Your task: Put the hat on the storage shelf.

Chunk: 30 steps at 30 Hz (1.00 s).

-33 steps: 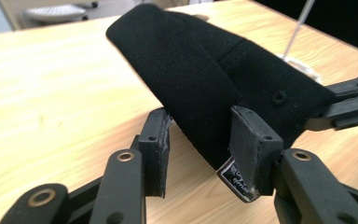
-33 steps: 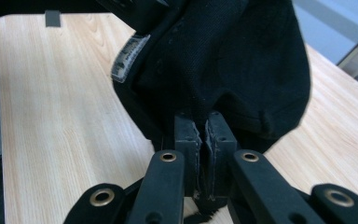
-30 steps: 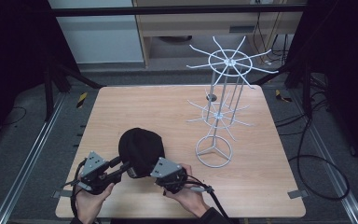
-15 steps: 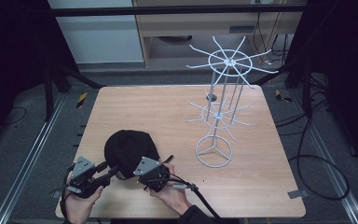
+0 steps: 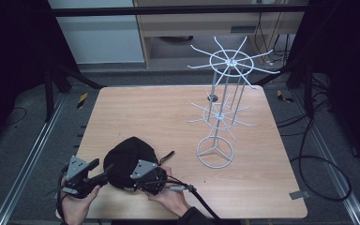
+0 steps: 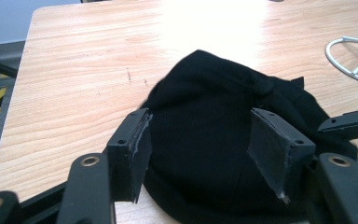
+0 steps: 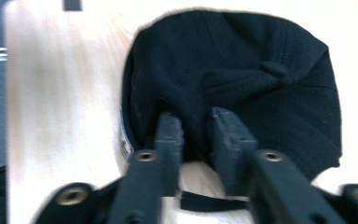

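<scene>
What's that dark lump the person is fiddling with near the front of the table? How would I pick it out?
Start at the wooden table and look at its near left corner, away from the tall white wire rack. There lies a black cap, soft and rounded with a small button on top, between the left tool and the right tool. It is the table's only dark cloth thing.

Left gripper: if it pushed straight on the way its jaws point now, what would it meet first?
The black cap. The left gripper has just been opening its jaws, and the cap's crown sits between them already; depth to contact looks slight.
</scene>
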Motion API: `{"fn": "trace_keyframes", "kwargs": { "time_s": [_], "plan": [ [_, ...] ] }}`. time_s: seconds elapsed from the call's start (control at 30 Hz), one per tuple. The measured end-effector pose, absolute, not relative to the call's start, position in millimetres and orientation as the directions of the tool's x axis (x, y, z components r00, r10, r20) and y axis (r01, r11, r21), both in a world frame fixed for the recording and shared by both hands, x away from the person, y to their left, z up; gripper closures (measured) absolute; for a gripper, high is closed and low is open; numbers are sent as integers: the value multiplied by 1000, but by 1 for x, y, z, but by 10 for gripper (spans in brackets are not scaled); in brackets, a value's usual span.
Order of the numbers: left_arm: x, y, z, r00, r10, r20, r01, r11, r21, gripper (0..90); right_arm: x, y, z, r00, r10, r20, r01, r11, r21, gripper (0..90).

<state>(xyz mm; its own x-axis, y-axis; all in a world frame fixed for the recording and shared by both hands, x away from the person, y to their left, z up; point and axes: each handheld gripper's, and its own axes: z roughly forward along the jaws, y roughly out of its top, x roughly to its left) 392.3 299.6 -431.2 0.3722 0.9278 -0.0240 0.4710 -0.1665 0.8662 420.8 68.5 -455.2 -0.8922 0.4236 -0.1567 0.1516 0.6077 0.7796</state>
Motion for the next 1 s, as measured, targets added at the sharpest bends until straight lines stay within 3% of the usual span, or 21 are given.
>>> {"fn": "trace_keyframes", "kwargs": {
  "time_s": [0.23,0.43,1.0],
  "plan": [
    [397,299,-425,375,925,-53,468,-140,872,387,413,37,-440,-898,434,-70,174,498,850,505],
    [402,287,-420,409,910,-70,480,-150,864,376,413,-17,-434,-843,537,18,268,391,881,421],
    [424,251,-416,414,908,-72,531,-177,829,372,402,-173,-460,-592,804,60,422,246,873,368]
  ]
}}
